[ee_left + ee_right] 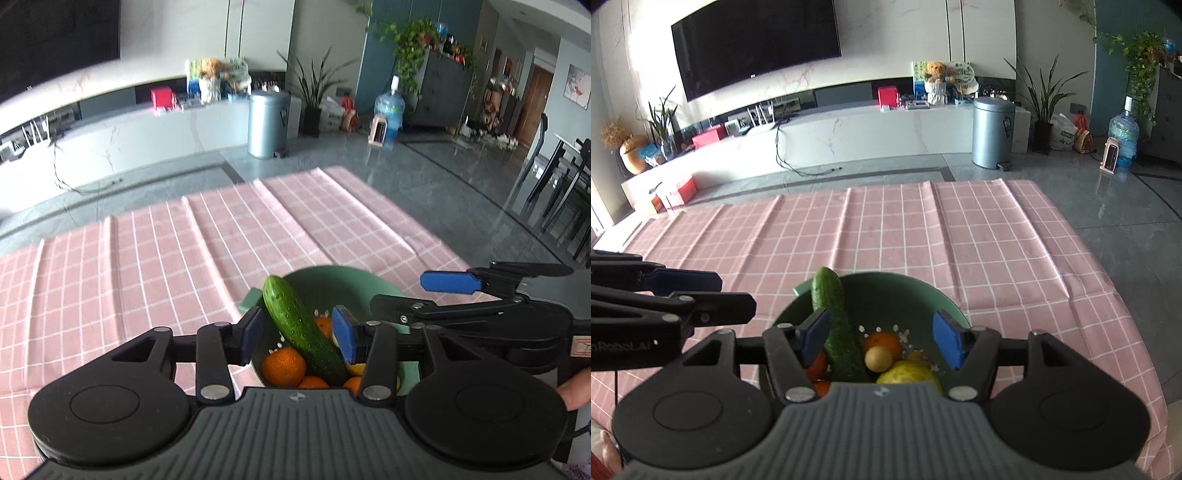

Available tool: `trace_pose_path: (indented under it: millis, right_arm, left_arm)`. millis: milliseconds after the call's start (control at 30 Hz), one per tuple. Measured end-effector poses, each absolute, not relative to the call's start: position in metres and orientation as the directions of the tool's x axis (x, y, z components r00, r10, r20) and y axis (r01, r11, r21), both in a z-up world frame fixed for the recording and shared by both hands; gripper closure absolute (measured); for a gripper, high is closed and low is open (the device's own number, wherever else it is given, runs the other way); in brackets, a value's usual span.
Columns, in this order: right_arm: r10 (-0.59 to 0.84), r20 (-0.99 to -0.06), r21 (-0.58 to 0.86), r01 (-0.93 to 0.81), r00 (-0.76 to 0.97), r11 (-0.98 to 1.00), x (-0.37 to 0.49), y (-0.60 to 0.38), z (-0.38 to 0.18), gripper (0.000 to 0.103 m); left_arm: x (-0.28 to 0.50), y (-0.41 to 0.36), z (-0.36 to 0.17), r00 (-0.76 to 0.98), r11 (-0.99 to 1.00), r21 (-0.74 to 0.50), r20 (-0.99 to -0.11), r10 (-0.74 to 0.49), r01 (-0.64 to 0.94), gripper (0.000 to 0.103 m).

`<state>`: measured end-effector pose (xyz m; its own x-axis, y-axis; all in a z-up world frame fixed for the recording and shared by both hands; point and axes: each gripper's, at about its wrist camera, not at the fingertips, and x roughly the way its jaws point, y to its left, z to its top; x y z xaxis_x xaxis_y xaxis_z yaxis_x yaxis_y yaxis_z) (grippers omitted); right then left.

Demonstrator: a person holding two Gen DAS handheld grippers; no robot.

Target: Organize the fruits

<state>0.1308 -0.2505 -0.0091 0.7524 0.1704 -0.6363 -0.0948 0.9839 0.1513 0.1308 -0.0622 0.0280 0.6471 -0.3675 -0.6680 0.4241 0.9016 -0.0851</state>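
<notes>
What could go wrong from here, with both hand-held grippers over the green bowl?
1. The cucumber leans on the green bowl rim with its tip sticking out; a nudge could tip it onto the pink cloth.
2. The left hand-held gripper and right hand-held gripper, both open, hang close together above the bowl and may collide.
3. The oranges and small round fruit are piled loosely and could roll if the cucumber shifts.

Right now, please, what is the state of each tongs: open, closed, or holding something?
Left tongs: open, holding nothing; the cucumber lies below in the green colander.
Right tongs: open, holding nothing, above the same colander.
</notes>
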Motion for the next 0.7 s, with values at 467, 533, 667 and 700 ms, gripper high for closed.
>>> trace_pose_path:
  millis: [467,533,667,700]
  right_arm:
    - [0.163,-0.411,0.256,-0.058,0.897,0.965,0.012,-0.235,0.027,0.013]
    - [0.142,-0.391,0.25,-0.044,0.909,0.967,0.0,-0.233,0.024,0.01]
    - [0.119,-0.369,0.202,-0.046,0.922,0.978,-0.016,-0.225,0.014,0.007]
    - [0.112,-0.371,0.185,-0.045,0.922,0.982,-0.018,-0.223,0.011,0.007]
  left_arm:
    - [0.057,-0.04,0.049,0.849,0.959,0.097,-0.494,-0.187,0.267,0.012]
    - [0.051,-0.042,0.042,0.86,0.959,0.134,-0.486,-0.155,0.249,0.012]
    - [0.042,-0.041,0.025,0.873,0.961,0.181,-0.478,-0.102,0.211,0.011]
    - [0.039,-0.039,0.021,0.871,0.963,0.174,-0.481,-0.101,0.208,0.011]
